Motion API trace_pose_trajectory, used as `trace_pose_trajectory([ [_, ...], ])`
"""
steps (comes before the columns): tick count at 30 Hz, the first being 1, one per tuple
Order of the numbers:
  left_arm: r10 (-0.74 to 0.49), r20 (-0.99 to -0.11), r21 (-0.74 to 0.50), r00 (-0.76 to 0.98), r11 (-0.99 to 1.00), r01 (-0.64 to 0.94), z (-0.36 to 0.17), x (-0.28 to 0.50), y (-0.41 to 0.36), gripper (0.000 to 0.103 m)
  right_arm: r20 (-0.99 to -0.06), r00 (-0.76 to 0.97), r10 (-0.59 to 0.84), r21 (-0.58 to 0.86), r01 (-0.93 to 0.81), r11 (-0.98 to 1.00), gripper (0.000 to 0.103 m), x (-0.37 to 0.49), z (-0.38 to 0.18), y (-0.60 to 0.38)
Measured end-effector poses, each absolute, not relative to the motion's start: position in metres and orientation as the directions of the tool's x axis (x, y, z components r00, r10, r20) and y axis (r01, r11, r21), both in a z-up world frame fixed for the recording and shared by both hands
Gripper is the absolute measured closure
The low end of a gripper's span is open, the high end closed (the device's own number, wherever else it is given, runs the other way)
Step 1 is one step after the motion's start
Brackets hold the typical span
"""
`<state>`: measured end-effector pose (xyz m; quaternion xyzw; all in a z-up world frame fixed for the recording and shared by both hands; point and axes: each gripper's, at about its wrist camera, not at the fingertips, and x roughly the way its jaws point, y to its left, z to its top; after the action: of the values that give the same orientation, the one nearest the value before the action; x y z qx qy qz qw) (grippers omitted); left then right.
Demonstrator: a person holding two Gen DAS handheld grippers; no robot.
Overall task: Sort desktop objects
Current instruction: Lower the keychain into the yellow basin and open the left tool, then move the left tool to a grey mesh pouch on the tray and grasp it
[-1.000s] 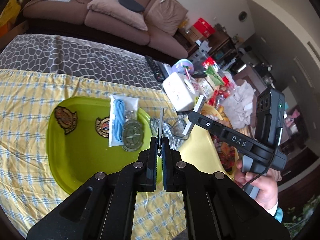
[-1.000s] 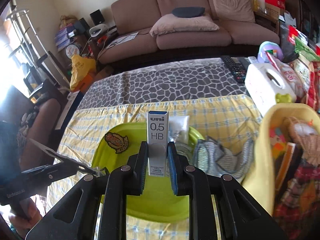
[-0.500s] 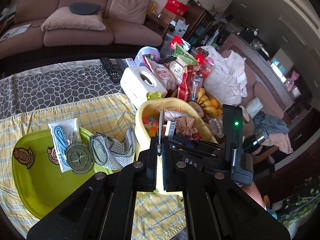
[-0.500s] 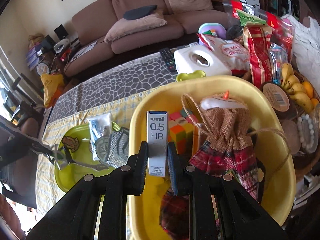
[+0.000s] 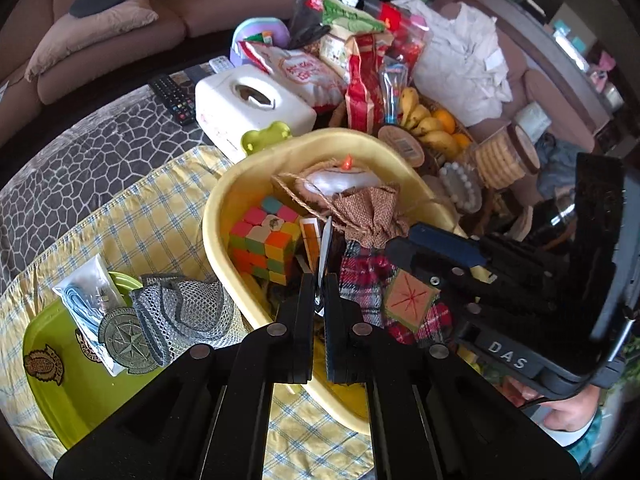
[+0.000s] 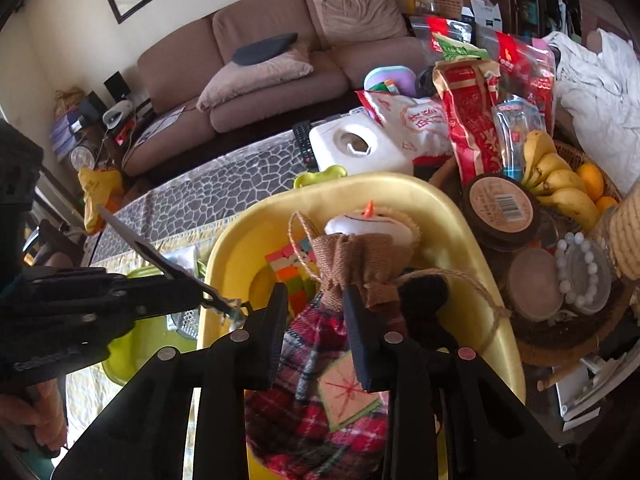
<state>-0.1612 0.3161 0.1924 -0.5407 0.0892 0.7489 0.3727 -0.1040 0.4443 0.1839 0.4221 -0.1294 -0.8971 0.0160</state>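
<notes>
Both grippers hang over the yellow tub (image 5: 218, 216) now. The left gripper (image 5: 319, 300) is clamped tight on a thin flat blade-like piece (image 5: 325, 248), edge-on here, so what it is stays hard to say; it stands up above the tub's left half, near the colour cube (image 5: 266, 246). The right gripper (image 6: 316, 320) has its jaws opening, nothing between them, right over the plaid snowman doll (image 6: 320, 360) lying in the tub. No sign of a pencil-lead case in its jaws. To the left, the green tray (image 5: 52, 384) on the checked cloth (image 5: 132, 216) holds a cable packet (image 5: 86, 300), a round compass badge (image 5: 126, 338) and a mesh pouch (image 5: 184, 316)
</notes>
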Motion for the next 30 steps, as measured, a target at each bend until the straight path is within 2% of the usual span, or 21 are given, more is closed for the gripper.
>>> trace_pose_trajectory([
  [3, 0.371, -0.921, -0.194, -0.118, -0.700, -0.688, 0.181, -0.166, 0.329, 0.099, -0.751, -0.645, -0.142, 0.257, -0.088, -0.962, 0.072, -0.097, 0.183, 0.454],
  [11, 0.299, -0.954, -0.211, 0.021, -0.621, -0.755, 0.183, -0.171, 0.355, 0.099, -0.747, -0.640, -0.180, 0.297, -0.079, -0.952, 0.072, -0.091, 0.174, 0.459],
  [16, 0.198, -0.980, -0.138, 0.025, -0.584, -0.800, 0.169, -0.170, 0.377, 0.098, -0.735, -0.647, -0.203, 0.319, -0.065, -0.945, 0.072, -0.089, 0.178, 0.458],
  [17, 0.189, -0.982, -0.119, 0.005, -0.598, -0.793, 0.165, -0.172, 0.380, 0.094, -0.734, -0.648, -0.203, 0.318, -0.064, -0.946, 0.072, -0.089, 0.178, 0.458],
  [19, 0.232, -0.973, -0.157, 0.008, -0.631, -0.759, 0.163, -0.178, 0.377, 0.081, -0.734, -0.650, -0.196, 0.310, -0.064, -0.949, 0.072, -0.089, 0.180, 0.456],
  [21, 0.308, -0.951, -0.216, 0.003, -0.658, -0.721, 0.169, -0.184, 0.368, 0.054, -0.733, -0.652, -0.195, 0.310, -0.065, -0.949, 0.072, -0.090, 0.181, 0.455],
  [25, 0.412, -0.911, -0.299, -0.019, -0.691, -0.658, 0.189, -0.196, 0.341, 0.051, -0.732, -0.654, -0.188, 0.300, -0.063, -0.952, 0.072, -0.090, 0.184, 0.453],
  [30, 0.440, -0.895, -0.302, -0.080, -0.727, -0.617, 0.208, -0.198, 0.304, 0.044, -0.732, -0.656, -0.185, 0.299, -0.065, -0.952, 0.072, -0.089, 0.187, 0.447],
])
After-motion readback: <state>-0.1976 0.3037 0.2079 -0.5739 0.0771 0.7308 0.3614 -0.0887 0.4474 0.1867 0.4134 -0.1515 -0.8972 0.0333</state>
